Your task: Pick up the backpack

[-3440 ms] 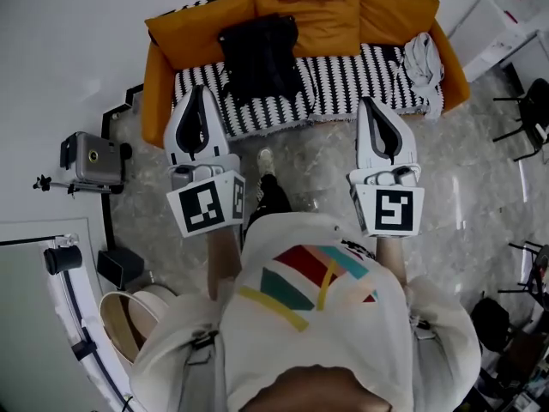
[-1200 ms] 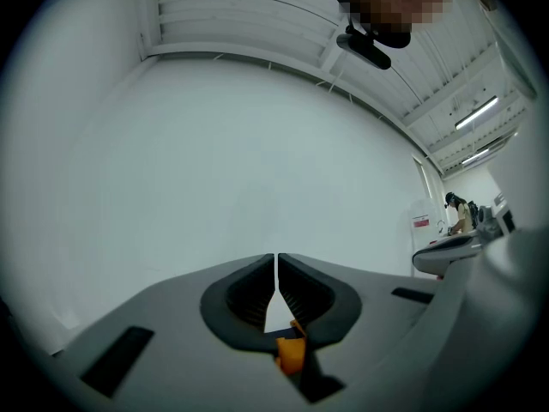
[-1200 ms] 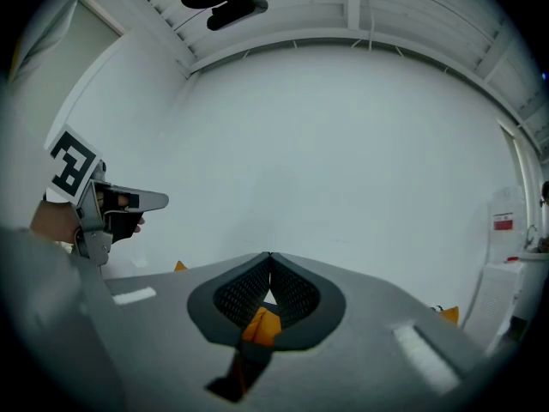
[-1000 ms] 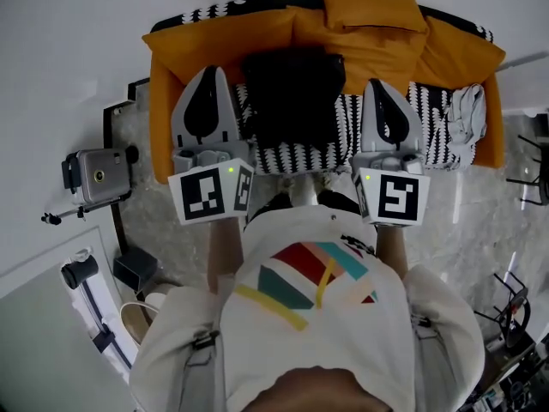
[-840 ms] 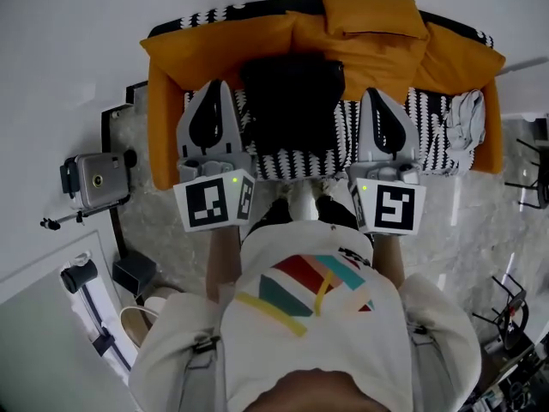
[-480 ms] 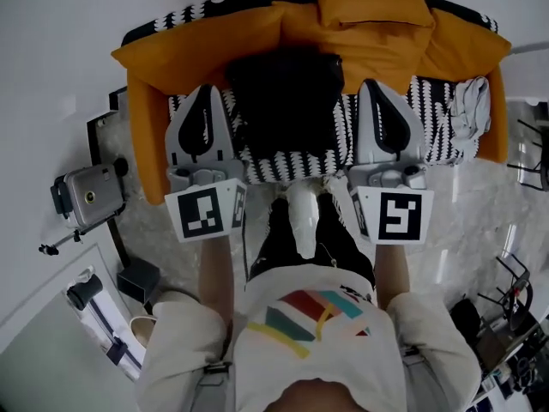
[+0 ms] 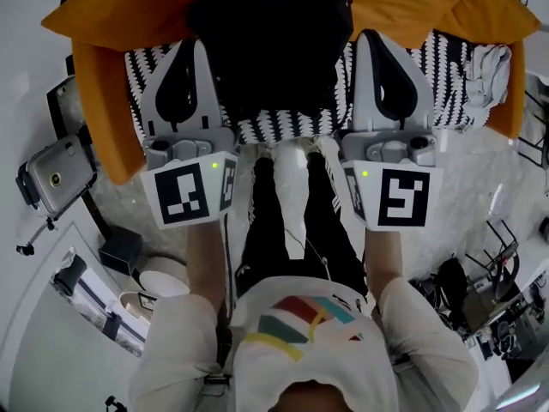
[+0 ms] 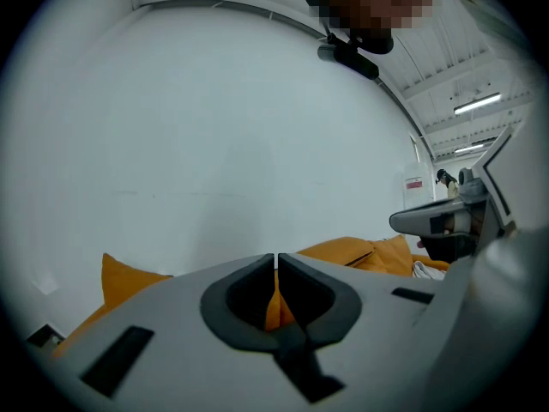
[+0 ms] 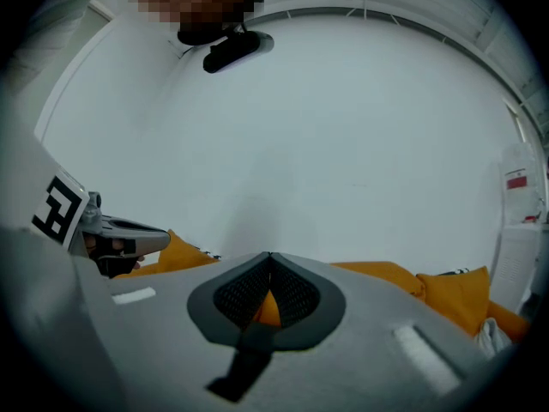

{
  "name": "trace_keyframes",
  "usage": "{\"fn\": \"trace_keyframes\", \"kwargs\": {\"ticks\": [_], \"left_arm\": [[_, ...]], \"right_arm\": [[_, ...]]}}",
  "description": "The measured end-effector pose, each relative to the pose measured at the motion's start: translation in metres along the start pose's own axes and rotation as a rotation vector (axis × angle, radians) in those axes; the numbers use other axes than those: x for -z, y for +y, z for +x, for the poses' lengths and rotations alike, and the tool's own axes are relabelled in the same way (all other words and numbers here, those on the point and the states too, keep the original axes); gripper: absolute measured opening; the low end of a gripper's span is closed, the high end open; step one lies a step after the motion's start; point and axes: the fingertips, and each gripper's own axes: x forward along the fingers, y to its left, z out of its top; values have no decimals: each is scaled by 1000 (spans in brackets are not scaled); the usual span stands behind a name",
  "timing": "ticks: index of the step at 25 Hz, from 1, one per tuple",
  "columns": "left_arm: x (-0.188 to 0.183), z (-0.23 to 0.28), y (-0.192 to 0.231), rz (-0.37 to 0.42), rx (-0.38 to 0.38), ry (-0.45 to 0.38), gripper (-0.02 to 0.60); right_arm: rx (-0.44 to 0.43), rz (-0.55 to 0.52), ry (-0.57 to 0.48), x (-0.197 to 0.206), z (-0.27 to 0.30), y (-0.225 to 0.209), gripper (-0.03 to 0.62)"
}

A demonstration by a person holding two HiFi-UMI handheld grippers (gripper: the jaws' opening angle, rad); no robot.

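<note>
Black backpack (image 7: 270,50), probably, on orange sofa (image 7: 99,101)

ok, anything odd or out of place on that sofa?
Only a crumpled pale cloth dumped at the right end of the orange sofa. The black backpack sits in the middle of it. Nothing looks spilled or damaged.

I find no words or numbers I can read. The cubes on the left gripper (image 7: 196,45) and right gripper (image 7: 371,34) carry black-and-white square markers (image 7: 401,198), patterns rather than letters. A red-and-white label (image 9: 515,181) sits far right on a white surface, its print too small for me.
</note>
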Motion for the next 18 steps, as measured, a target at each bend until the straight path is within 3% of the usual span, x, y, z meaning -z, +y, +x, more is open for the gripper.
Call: {"fn": "trace_keyframes", "kwargs": {"ticks": [10,18], "left_arm": [[98,0,5,-53,-45,77,25],[147,-13,-6,-92,-69,161,25]], "right_arm": [[-14,50,98,103,5,7,5],[-54,33,207,166,-10,26,5]]}}
